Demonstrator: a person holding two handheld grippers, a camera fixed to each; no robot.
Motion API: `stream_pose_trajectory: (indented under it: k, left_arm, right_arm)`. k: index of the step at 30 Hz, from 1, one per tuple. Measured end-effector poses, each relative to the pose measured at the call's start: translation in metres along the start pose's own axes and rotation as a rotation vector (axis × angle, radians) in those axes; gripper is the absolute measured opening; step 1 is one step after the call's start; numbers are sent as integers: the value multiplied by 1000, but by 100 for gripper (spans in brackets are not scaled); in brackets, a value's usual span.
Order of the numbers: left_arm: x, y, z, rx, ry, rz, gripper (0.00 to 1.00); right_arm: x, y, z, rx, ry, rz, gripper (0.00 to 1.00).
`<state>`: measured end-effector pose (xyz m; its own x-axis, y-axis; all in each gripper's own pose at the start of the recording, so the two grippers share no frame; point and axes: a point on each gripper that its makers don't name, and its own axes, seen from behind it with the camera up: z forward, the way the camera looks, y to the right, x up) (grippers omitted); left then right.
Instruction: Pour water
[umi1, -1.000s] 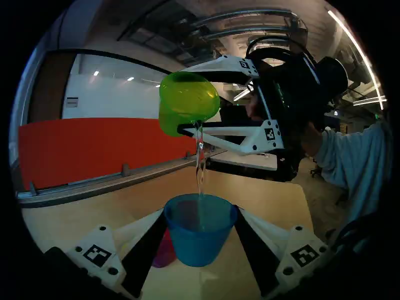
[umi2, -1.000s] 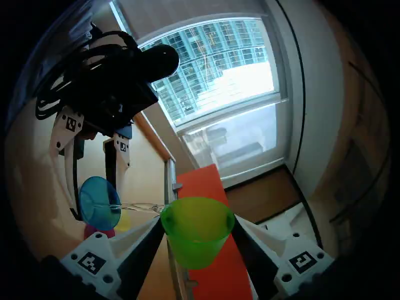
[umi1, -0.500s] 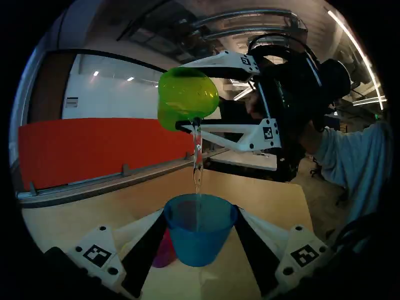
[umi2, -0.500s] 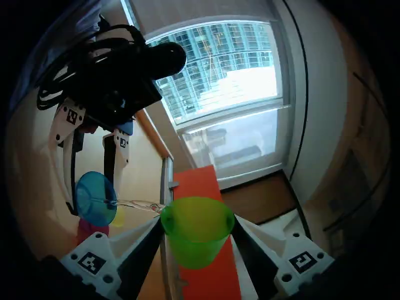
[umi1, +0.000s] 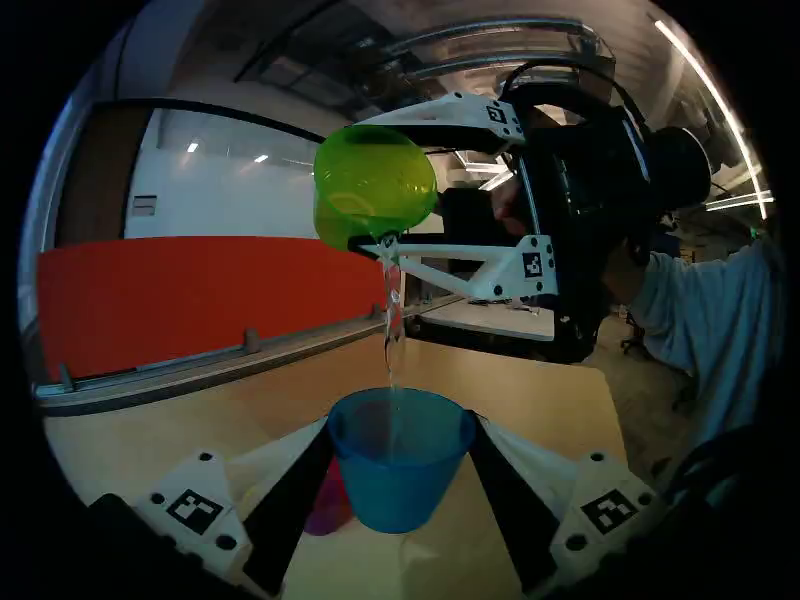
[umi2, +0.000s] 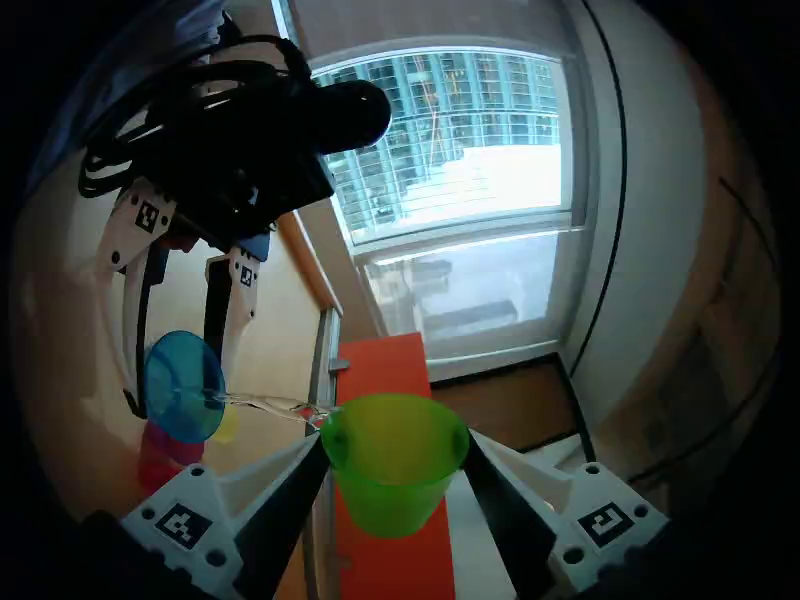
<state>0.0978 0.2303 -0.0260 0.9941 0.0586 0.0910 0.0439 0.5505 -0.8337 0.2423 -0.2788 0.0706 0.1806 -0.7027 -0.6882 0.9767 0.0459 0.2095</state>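
In the left gripper view my left gripper (umi1: 400, 470) is shut on a blue cup (umi1: 400, 462) held upright. Above it the right gripper (umi1: 400, 175), held by a person's hand, is shut on a green cup (umi1: 372, 186) tipped on its side. A thin stream of water (umi1: 392, 310) falls from the green cup's lip into the blue cup. In the right gripper view my right gripper (umi2: 395, 480) clamps the green cup (umi2: 395, 470), and the water (umi2: 270, 405) runs sideways toward the blue cup (umi2: 182, 387), which the left gripper (umi2: 180, 330) holds.
A light wooden table (umi1: 520, 390) lies under the cups, with a pink cup (umi1: 328, 505) on it behind the blue one. Pink (umi2: 160, 455) and yellow (umi2: 228, 425) cups sit near the blue cup. An orange wall panel (umi1: 190, 295) and a rail (umi1: 230, 355) border the table; a big window (umi2: 460, 180) is beyond.
The green cup has risen slightly and tipped further. The water stream keeps running into the blue cup. The right gripper view has rotated a little; the left gripper holds still.
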Motion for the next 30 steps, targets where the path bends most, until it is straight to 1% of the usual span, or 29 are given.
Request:
stream_pose_trajectory:
  k: [16,30]
  left_arm:
    - [1,-3,-2,4,1,-5,89]
    - [2,-3,-1,4,6,-8,89]
  right_arm:
    - [4,4,4,-15,-9,-108,92]
    - [15,4,7,-25,-12,-229,92]
